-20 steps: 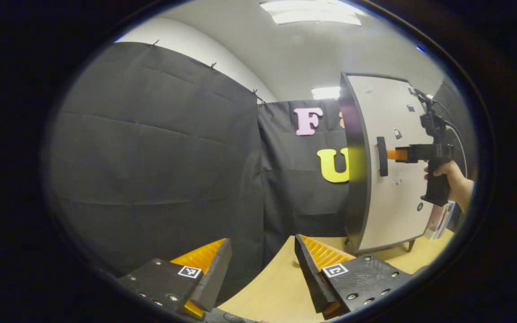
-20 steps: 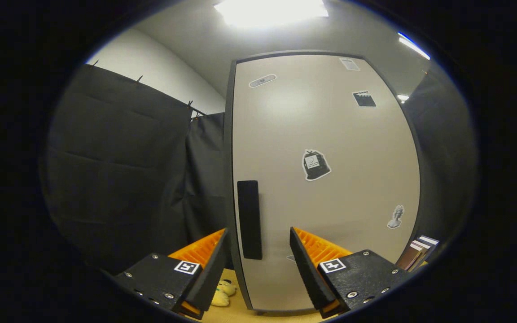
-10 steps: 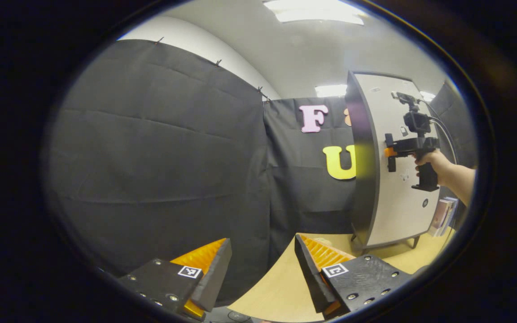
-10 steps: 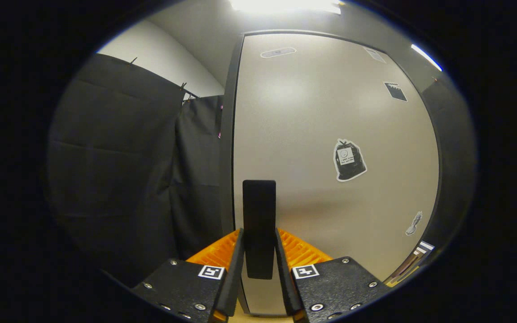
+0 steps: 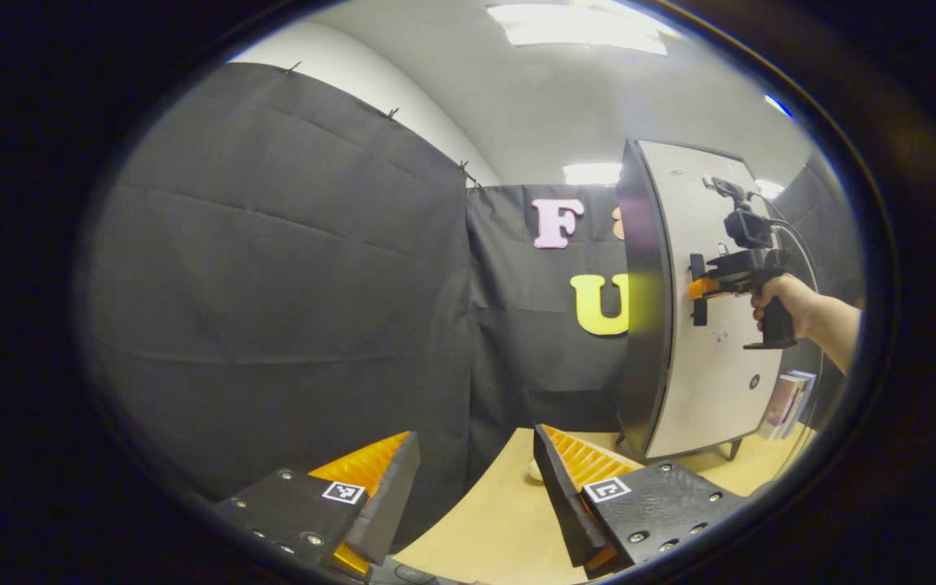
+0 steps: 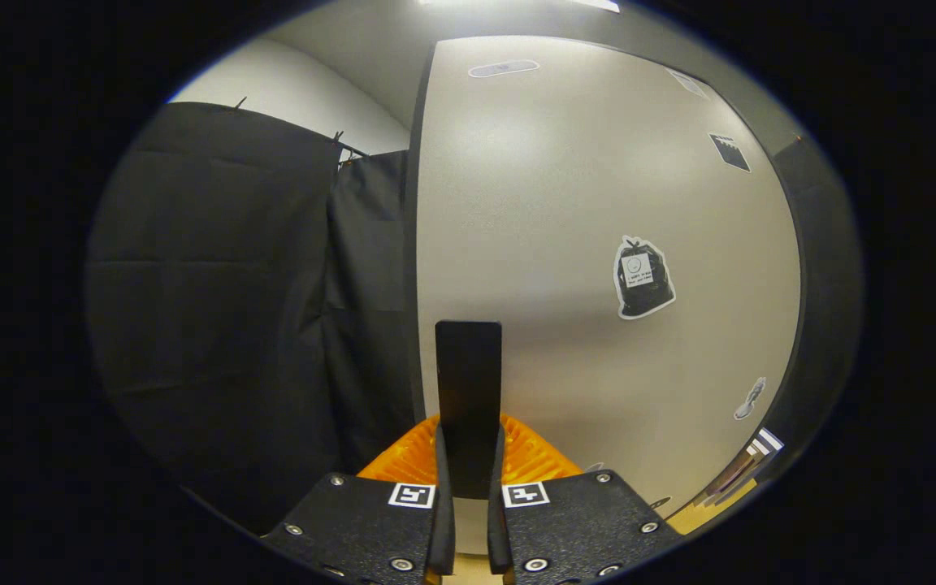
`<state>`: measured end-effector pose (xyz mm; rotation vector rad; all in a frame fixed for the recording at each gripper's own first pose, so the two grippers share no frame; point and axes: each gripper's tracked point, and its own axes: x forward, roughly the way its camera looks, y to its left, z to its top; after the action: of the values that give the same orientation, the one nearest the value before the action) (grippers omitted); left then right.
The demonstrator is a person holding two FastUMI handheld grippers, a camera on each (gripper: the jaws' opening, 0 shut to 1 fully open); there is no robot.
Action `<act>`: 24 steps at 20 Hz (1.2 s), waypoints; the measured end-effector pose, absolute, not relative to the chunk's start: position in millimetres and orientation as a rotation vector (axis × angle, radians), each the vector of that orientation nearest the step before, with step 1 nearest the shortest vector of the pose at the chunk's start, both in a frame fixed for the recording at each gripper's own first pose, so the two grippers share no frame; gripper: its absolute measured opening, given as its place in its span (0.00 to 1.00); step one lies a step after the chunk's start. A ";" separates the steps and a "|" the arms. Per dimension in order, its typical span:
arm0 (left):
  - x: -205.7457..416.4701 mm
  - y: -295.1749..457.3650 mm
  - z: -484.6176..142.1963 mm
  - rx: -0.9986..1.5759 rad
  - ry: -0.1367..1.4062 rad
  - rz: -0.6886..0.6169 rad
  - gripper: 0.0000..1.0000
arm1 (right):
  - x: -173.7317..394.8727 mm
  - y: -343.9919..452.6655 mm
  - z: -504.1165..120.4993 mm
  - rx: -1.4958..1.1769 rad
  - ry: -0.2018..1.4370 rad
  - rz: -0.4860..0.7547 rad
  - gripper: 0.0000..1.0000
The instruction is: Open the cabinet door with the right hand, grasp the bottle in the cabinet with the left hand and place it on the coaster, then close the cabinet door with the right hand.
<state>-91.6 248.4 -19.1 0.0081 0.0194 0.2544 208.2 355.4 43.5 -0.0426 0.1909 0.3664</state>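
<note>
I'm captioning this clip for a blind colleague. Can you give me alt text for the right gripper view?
The right gripper is shut on the dark vertical handle of a pale cabinet door, which bears a few small stickers. Black cloth hangs to the left of the door.

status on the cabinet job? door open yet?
Done: the right tongs are shut on the door handle. In hand: the pull; the door looks shut or barely moved, hard to tell. Left: grab the bottle, set it on the coaster, close the door. The left tongs are open and empty over the table.
</note>
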 end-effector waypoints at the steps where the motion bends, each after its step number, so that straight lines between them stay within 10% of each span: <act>1: -89.2 241.8 -18.7 0.012 0.022 0.239 0.82 | 201.8 354.6 44.7 -0.034 0.201 0.383 0.16; 24: -21.8 63.6 5.9 0.024 -0.025 -0.067 0.87 | 169.1 307.4 49.3 -0.016 0.213 0.531 0.16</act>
<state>-21.8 63.6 5.9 0.0236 -0.0248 -0.0673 169.1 307.4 49.3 -0.0163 0.2128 0.5305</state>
